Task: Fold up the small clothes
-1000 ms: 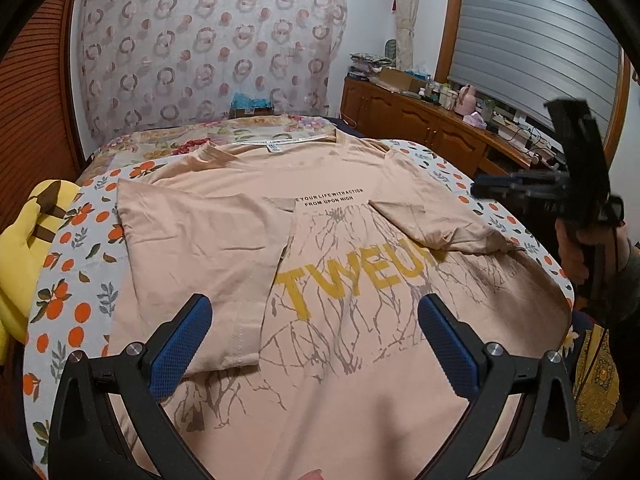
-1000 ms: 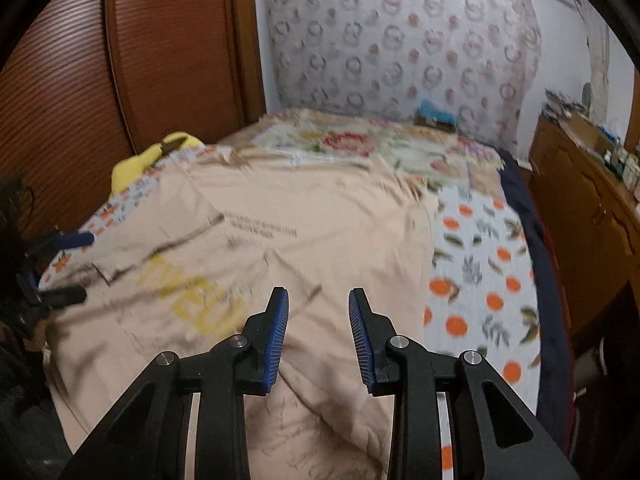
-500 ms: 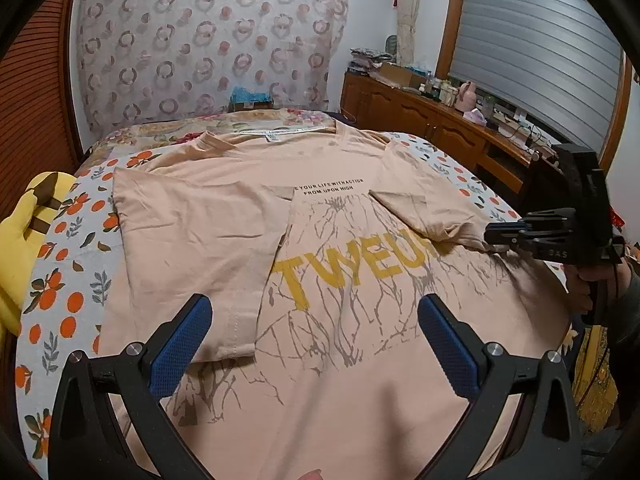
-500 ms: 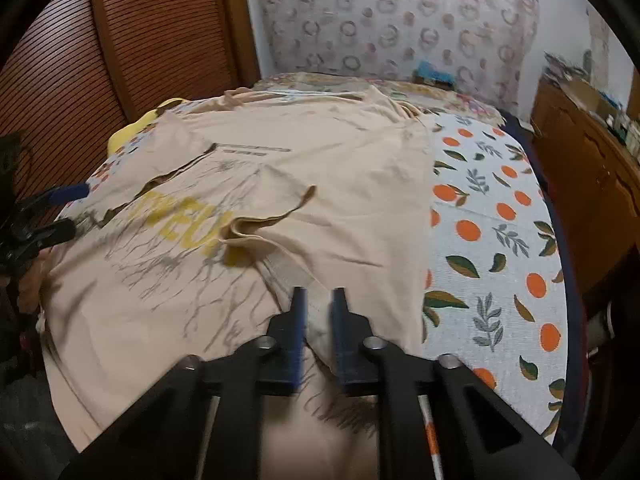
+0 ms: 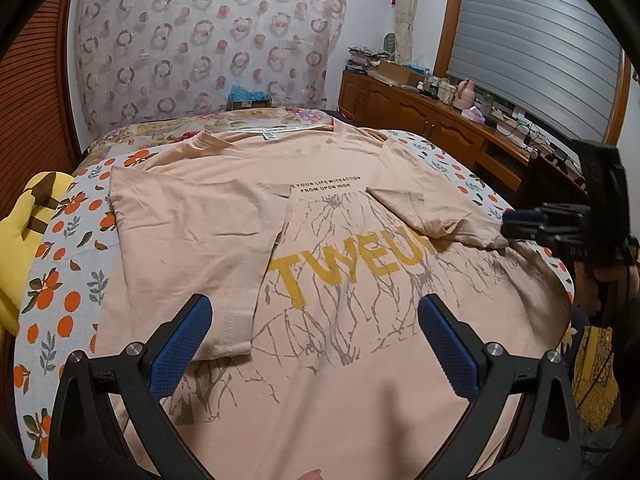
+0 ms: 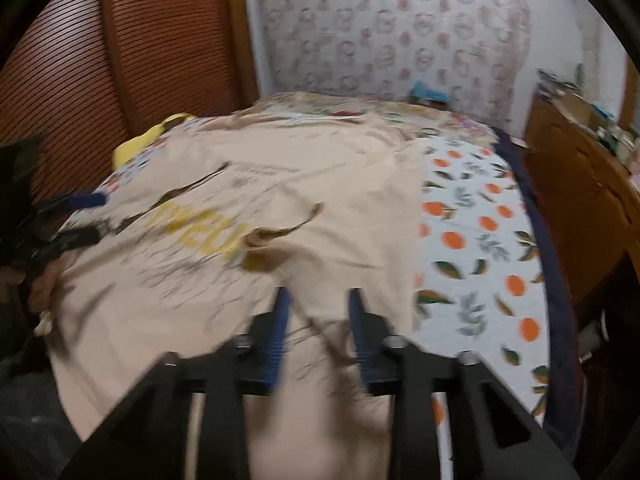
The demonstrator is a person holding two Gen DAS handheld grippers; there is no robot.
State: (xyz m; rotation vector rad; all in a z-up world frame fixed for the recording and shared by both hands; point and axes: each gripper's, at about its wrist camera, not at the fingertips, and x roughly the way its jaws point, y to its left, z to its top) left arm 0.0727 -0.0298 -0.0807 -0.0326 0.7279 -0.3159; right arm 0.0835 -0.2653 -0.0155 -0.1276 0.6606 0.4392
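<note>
T-shirt is reading "TWEU…", "YOUR LIFE WITHACTION FROM UPON HIGH". Left gripper is hovering wide open; right gripper has just been opening, gripping nothing, at the shirt's right edge, bedsheet bare beside.

A home bedroom is showing here. A bed in an orange-print sheet is filling it, with a patterned curtain hanging behind and a cluttered wooden sideboard standing alongside.

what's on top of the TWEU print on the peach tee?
Both sleeves are folded onto the peach cotton T-shirt: left sleeve beside the lettering, right sleeve covering its last letters, which stay unreadable.
</note>
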